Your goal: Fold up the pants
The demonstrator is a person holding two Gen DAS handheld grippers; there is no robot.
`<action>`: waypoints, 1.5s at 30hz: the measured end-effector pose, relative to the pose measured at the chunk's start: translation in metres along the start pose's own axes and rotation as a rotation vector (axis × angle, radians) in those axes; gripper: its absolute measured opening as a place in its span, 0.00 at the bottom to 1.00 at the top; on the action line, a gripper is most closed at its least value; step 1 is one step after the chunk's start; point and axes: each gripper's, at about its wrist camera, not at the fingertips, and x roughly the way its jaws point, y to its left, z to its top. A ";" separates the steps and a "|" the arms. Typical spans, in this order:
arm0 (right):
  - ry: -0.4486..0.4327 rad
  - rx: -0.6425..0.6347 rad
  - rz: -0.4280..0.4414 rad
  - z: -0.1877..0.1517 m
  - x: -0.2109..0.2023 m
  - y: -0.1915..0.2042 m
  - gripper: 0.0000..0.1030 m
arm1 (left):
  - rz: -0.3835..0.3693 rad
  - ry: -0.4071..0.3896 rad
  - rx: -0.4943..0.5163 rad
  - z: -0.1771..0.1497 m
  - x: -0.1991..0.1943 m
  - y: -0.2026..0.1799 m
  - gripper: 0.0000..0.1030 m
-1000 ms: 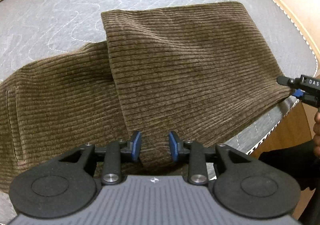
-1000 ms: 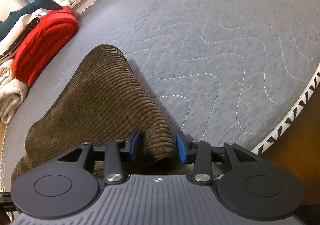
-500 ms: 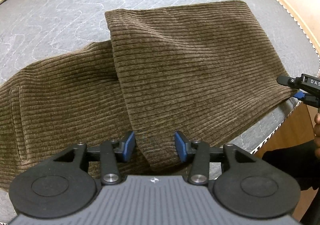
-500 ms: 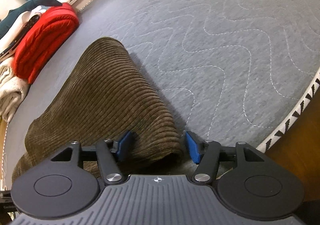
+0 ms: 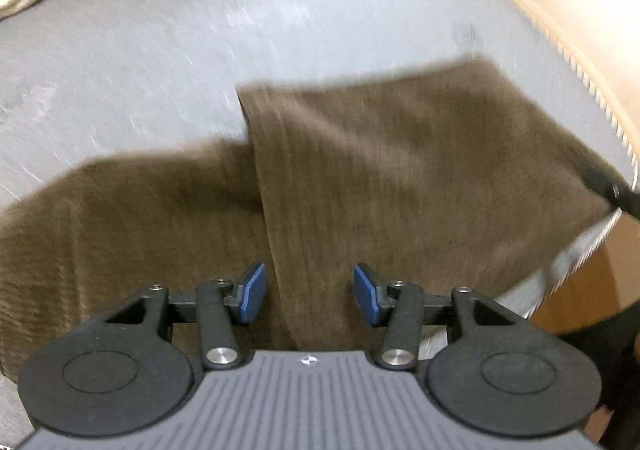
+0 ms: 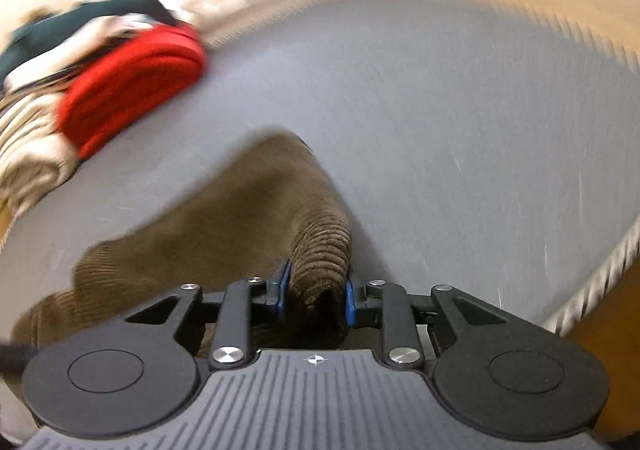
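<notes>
Right gripper: jaws closing, blue pads pinching a bunched fold of the brown corduroy pants.
Left gripper: jaws opening, pads standing clear of the cloth, folded edge lying between them.
Pants: lying on the grey quilted mattress, one leg folded across the other.
Far corner: red folded cloth beside what is probably striped laundry, blurring.

A grey quilted mattress with a patterned edge trim fills the view. At its ten o'clock edge lie a folded red fabric bundle, cream striped cloth and a dark teal item, blurred.
</notes>
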 end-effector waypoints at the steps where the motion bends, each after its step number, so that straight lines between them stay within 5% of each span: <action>1: -0.037 -0.060 0.006 0.003 -0.010 0.017 0.25 | -0.030 -0.037 -0.023 0.005 -0.011 0.005 0.52; 6: -0.187 -0.448 0.093 -0.010 -0.058 0.121 0.25 | -0.325 -0.197 -0.152 0.018 -0.061 0.035 0.68; 10: -0.232 -0.756 0.186 -0.055 -0.079 0.194 0.25 | -0.515 -0.227 -0.181 0.017 -0.078 0.046 0.78; 13: -0.228 -0.890 0.240 -0.084 -0.085 0.228 0.24 | -0.502 -0.209 -0.125 0.013 -0.078 0.045 0.79; 15: -0.214 -0.943 0.267 -0.098 -0.087 0.245 0.24 | -0.410 -0.190 -0.106 0.009 -0.073 0.046 0.73; 17: -0.196 -0.959 0.291 -0.106 -0.087 0.258 0.24 | -0.273 -0.127 -0.120 0.005 -0.062 0.055 0.23; 18: -0.188 -0.966 0.299 -0.109 -0.088 0.263 0.24 | -0.244 -0.104 -0.138 0.002 -0.059 0.063 0.22; 22: -0.116 -0.927 0.356 -0.101 -0.085 0.276 0.29 | -0.235 -0.155 -0.156 -0.006 -0.073 0.091 0.18; 26: -0.002 -0.675 0.643 -0.058 -0.089 0.271 0.35 | -0.197 -0.221 -0.214 -0.018 -0.105 0.143 0.19; 29: 0.052 -0.516 0.722 -0.029 -0.077 0.261 0.48 | -0.114 -0.219 -0.291 -0.035 -0.117 0.194 0.28; 30: 0.074 -0.482 0.705 -0.021 -0.067 0.258 0.51 | -0.067 -0.210 -0.338 -0.043 -0.119 0.212 0.32; 33: 0.155 -0.430 0.591 -0.008 -0.026 0.252 0.52 | 0.075 -0.195 -0.444 -0.059 -0.122 0.251 0.66; 35: 0.188 -0.409 0.482 -0.005 0.004 0.250 0.52 | 0.057 -0.197 -0.498 -0.068 -0.122 0.266 0.82; 41: 0.403 -0.300 0.401 -0.010 0.076 0.251 0.53 | -0.031 -0.074 -0.591 -0.067 -0.095 0.289 0.83; 45: 0.499 -0.217 0.418 -0.017 0.101 0.252 0.70 | -0.124 -0.026 -0.544 -0.050 -0.065 0.305 0.84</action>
